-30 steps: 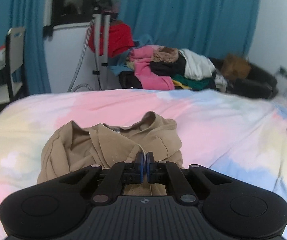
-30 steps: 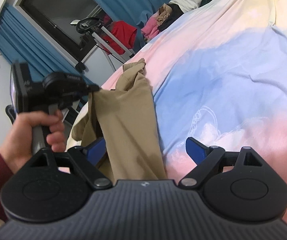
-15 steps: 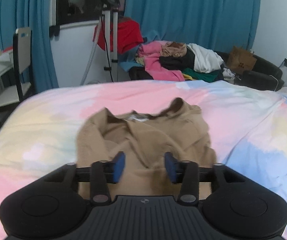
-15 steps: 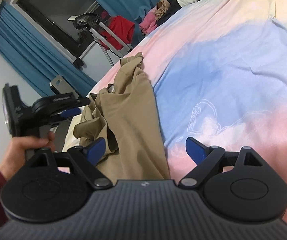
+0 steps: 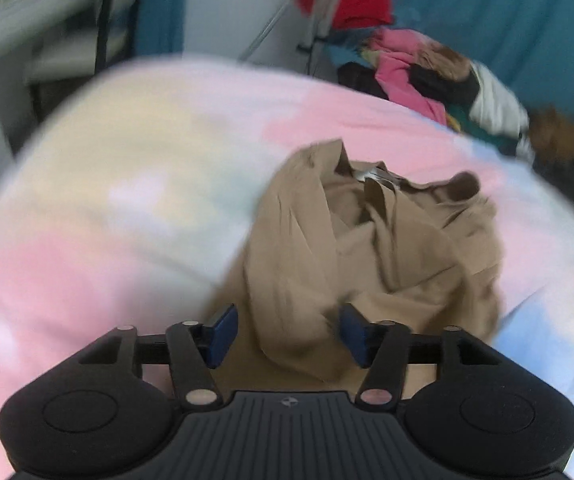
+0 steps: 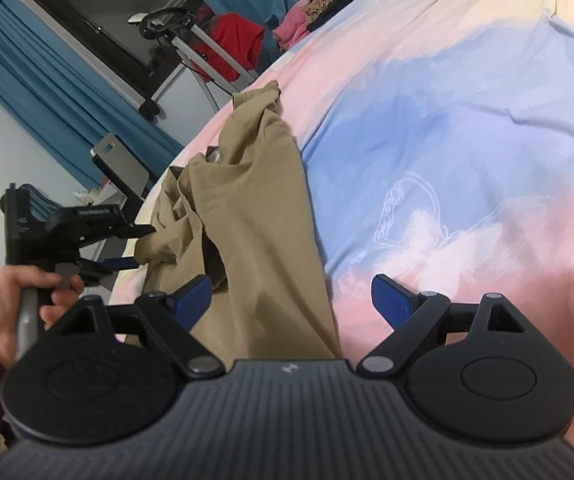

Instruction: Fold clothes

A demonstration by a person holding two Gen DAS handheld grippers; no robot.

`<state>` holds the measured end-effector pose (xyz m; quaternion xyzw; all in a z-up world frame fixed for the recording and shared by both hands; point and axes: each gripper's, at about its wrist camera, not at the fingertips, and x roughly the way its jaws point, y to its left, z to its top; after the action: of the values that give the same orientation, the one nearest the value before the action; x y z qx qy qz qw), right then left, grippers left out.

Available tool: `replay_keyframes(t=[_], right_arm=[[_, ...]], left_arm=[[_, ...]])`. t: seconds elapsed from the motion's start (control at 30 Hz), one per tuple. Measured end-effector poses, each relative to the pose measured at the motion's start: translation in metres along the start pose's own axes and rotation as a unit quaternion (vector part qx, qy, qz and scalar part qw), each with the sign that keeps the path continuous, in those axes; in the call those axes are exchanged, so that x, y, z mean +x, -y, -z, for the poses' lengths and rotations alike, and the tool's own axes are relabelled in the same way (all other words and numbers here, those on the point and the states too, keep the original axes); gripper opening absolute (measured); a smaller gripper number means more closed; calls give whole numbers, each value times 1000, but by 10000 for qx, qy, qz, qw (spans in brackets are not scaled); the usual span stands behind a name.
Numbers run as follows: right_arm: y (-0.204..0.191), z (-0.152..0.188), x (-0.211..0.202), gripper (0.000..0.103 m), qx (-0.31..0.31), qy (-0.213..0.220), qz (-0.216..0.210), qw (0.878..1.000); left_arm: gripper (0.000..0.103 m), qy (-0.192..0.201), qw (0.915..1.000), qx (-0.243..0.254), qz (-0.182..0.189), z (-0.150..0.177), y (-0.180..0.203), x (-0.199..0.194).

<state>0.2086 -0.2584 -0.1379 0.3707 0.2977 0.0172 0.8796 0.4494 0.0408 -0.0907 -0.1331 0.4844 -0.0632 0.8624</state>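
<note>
A tan shirt (image 5: 371, 248) lies crumpled on the pastel bedsheet (image 5: 127, 184), collar at the far end; the left wrist view is blurred. My left gripper (image 5: 287, 334) is open, its blue pads on either side of a bunched fold at the shirt's near edge. In the right wrist view the shirt (image 6: 255, 216) runs as a long strip from near to far. My right gripper (image 6: 291, 300) is open over its near end. The left gripper (image 6: 127, 246) shows there too, open at the shirt's left side.
A heap of mixed clothes (image 5: 439, 80) lies beyond the bed's far edge before blue curtains (image 5: 507, 20). A metal stand with a red garment (image 6: 223, 48) and a chair (image 6: 123, 168) stand left of the bed. Bare sheet (image 6: 467, 120) spreads right of the shirt.
My left gripper opened and let go of the shirt, which dropped onto the bed. It then swung left and down toward the shirt's near edge. The right gripper stayed open.
</note>
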Motion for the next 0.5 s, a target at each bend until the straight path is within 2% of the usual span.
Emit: replay_keyframes(t=[0.1, 0.13, 0.17, 0.2, 0.23, 0.37, 0.5], right_arm=[[0, 1, 1, 88, 9, -41, -3, 10000], [0, 1, 2, 88, 14, -53, -5, 10000], [0, 2, 3, 88, 22, -69, -10, 10000], [0, 3, 3, 88, 27, -87, -14, 10000], [0, 3, 4, 88, 26, -103, -11, 9999], [-1, 6, 4, 88, -23, -113, -5, 9999], [-2, 7, 6, 88, -82, -143, 20, 9999]], left_arm=[[46, -240, 9972, -566, 422, 3, -7, -1], [37, -207, 9973, -575, 419, 3, -7, -2], [17, -178, 9974, -586, 391, 2, -6, -1], [9, -138, 9974, -600, 371, 2, -4, 0], [8, -13, 9973, -621, 385, 0, -2, 2], [6, 903, 9939, -522, 357, -14, 13, 0], [8, 1028, 9931, -447, 338, -18, 23, 18]])
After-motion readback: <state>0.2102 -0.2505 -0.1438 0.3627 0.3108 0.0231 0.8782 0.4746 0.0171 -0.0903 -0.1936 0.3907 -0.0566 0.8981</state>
